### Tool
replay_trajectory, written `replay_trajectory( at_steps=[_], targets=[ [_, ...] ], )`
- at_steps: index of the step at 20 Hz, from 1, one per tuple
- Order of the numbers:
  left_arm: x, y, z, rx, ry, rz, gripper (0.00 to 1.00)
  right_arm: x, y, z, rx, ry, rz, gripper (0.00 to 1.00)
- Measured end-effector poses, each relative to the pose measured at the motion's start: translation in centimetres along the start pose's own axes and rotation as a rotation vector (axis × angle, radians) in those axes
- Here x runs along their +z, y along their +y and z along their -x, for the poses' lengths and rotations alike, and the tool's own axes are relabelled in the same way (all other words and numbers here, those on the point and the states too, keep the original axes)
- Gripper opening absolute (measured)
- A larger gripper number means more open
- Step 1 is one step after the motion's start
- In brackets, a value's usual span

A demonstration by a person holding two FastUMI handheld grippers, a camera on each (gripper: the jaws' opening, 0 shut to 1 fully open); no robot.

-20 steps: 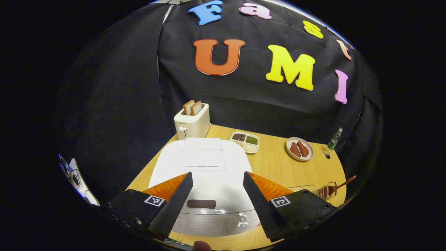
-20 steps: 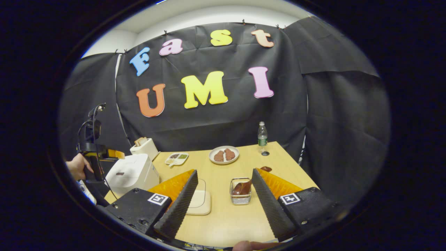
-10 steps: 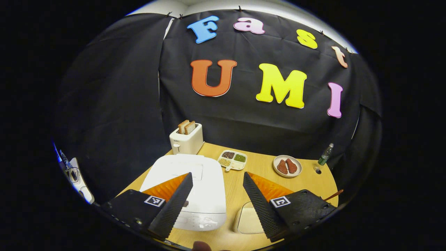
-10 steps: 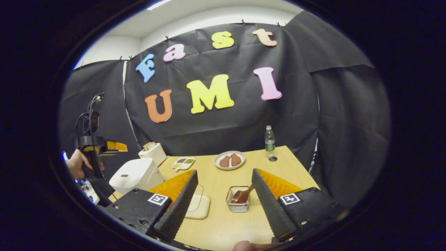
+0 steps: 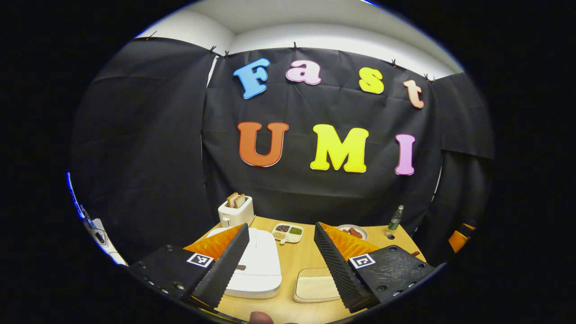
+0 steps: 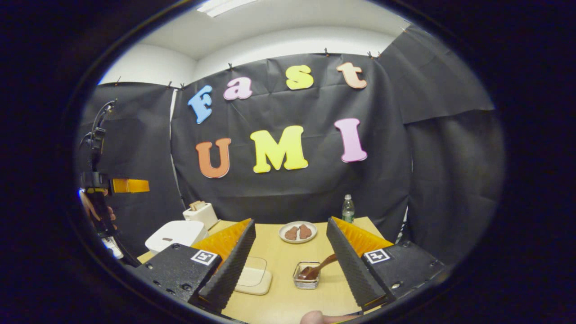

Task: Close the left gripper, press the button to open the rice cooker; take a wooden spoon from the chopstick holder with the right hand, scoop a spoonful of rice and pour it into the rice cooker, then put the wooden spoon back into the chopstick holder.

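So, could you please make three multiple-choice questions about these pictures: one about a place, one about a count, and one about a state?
1. Where is the wooden spoon?
A. In the wire chopstick holder
B. On the plate
C. Between the right gripper's fingers

2. How many slices of bread stand in the toaster?
A. None
B. Two
C. Four

3. In what state is the rice cooker?
A. Lid wide open
B. Lid closed
C. Lying on its side

Answers:
1. A, the spoon's bowl rests inside the holder and its handle leans out toward the right gripper, which is open and holds nothing.
2. B, two slices stick up from the slots.
3. B, the white lid lies flat on the body, and the left gripper is open with nothing between its fingers.
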State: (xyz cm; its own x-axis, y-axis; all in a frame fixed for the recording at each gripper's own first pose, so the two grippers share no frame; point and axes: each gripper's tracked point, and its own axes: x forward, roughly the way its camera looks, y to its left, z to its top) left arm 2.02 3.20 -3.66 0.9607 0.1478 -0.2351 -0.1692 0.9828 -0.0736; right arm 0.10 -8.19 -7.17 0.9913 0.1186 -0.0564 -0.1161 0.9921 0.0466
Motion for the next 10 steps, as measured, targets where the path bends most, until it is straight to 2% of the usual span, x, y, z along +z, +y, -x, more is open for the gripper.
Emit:
replay_trajectory(
  at_steps=[6,10],
  targets=[
    [-0.1,-2.6,7.9,-0.142,-0.064,0.025,0.94,3.7,3.8,5.7,-0.022,-0.081,0.028,0.99],
    [-0.4,-2.3,11.8,-0.166,-0.09,-0.022,0.94,3.5,5.8,8.9,-0.039,-0.081,0.055,1.0]
  ],
)
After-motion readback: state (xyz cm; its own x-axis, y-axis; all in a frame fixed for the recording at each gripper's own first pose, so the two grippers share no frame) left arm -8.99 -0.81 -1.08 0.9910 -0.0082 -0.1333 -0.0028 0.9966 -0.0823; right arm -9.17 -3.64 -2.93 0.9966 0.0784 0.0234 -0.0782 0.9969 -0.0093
